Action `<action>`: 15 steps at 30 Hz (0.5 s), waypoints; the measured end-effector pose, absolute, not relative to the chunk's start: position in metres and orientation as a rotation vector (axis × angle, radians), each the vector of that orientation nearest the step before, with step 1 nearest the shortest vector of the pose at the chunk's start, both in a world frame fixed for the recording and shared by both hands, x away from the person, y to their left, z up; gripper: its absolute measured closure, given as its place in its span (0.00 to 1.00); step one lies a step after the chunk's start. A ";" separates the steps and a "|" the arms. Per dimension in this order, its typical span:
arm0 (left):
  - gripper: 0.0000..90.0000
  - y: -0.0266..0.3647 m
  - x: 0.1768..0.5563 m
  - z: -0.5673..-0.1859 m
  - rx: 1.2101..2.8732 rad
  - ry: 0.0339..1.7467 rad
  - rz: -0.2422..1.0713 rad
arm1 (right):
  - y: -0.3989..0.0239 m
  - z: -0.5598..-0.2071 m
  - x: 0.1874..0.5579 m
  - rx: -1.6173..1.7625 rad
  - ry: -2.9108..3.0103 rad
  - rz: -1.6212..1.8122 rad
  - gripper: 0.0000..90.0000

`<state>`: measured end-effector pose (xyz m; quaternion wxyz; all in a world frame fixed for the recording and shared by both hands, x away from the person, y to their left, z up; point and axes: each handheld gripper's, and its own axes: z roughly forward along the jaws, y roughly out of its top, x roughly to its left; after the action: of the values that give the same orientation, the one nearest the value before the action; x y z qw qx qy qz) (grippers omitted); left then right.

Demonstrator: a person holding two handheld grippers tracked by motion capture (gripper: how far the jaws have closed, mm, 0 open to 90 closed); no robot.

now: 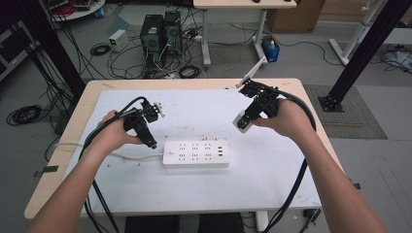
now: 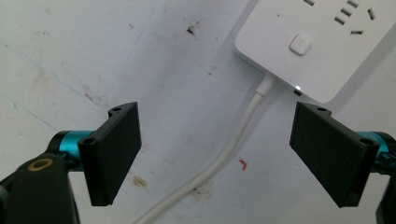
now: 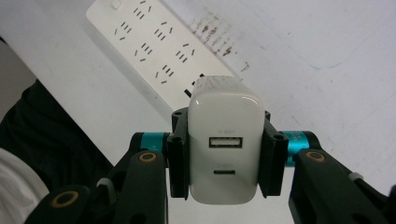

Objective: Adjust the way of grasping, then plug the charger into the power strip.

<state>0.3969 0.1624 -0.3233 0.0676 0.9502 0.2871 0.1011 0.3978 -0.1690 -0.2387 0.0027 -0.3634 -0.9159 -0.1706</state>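
A white power strip point(image 1: 196, 154) with several sockets lies flat on the white mat point(image 1: 204, 109), and its white cord point(image 1: 131, 157) runs off to the left. My left gripper point(image 1: 151, 143) points down just left of the strip's cord end. In the left gripper view the left gripper point(image 2: 217, 154) stands open, its jaws wide apart over the cord point(image 2: 233, 144), with the strip's button end point(image 2: 322, 46) just ahead. My right gripper point(image 1: 244, 118) hangs above the mat, up and right of the strip. It is shut on a white USB charger point(image 3: 224, 140), and the strip point(image 3: 159, 46) lies below it.
The mat covers a wooden table point(image 1: 92, 92) whose far edge borders a floor with computer towers point(image 1: 160, 34) and tangled cables. A black frame post point(image 1: 362, 53) stands at the right. Thick black cables point(image 1: 291, 194) trail from both grippers toward the near edge.
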 end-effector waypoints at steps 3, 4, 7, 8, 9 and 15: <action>0.19 0.168 0.392 -0.323 2.845 0.872 0.289 | -0.165 -0.238 0.397 -1.057 -2.893 -0.528 0.69; 0.19 0.169 0.390 -0.323 2.837 0.876 0.283 | -0.164 -0.238 0.397 -1.025 -2.903 -0.524 0.69; 0.19 0.172 0.387 -0.322 2.836 0.864 0.271 | -0.159 -0.239 0.398 -0.979 -2.933 -0.505 0.69; 0.19 0.173 0.385 -0.321 2.835 0.867 0.264 | -0.153 -0.242 0.399 -0.941 -2.948 -0.476 0.69; 0.19 0.174 0.384 -0.321 2.834 0.868 0.265 | -0.153 -0.242 0.399 -0.941 -2.948 -0.476 0.69; 0.19 0.181 0.376 -0.318 2.828 0.860 0.249 | -0.114 -0.264 0.406 -0.683 -3.027 -0.388 0.69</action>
<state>0.3758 0.1813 -0.3182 0.0874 0.9498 0.2887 0.0835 0.4059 -0.1137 -0.2638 0.0074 -0.2185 -0.9679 -0.1240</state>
